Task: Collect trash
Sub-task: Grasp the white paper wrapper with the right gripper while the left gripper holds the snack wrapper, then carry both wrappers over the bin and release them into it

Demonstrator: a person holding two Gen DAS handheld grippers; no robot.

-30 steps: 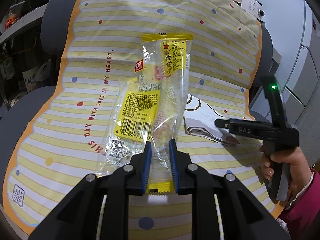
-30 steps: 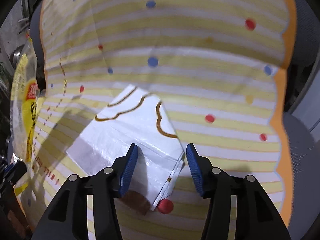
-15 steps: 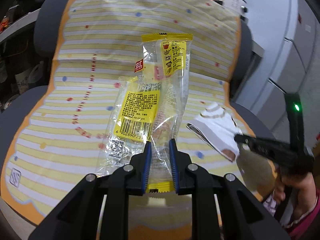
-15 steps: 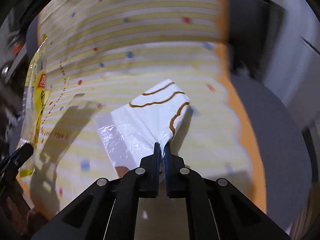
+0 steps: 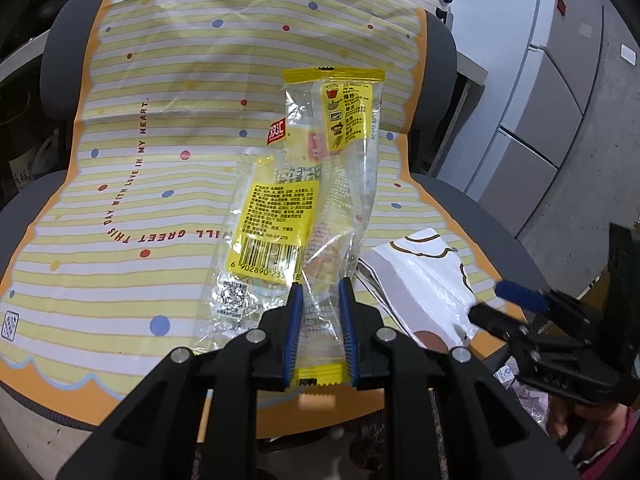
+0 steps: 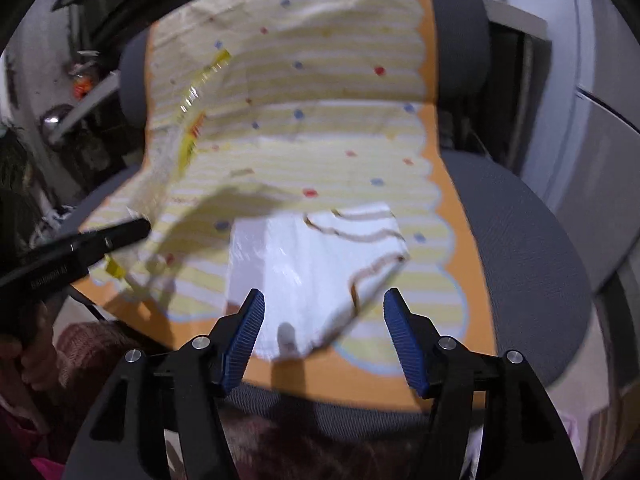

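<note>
The left gripper (image 5: 319, 312) holds a clear yellow snack wrapper (image 5: 308, 204) up over the chair. The right gripper (image 6: 324, 336) is wide open — the white plastic bag (image 6: 316, 276) lies on the striped mat (image 6: 288, 140), between its fingers. Next, I think: pinch the bag.

My left gripper (image 5: 319, 322) clamps yellow wrapper (image 5: 312, 200) | white bag (image 5: 424, 280) on striped mat (image 5: 160, 200) | right gripper (image 5: 504, 308) at bag

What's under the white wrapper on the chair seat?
The white wrapper lies on the striped cover that drapes the grey chair, near its front edge. Whether anything is tucked beneath the wrapper is hidden.
</note>
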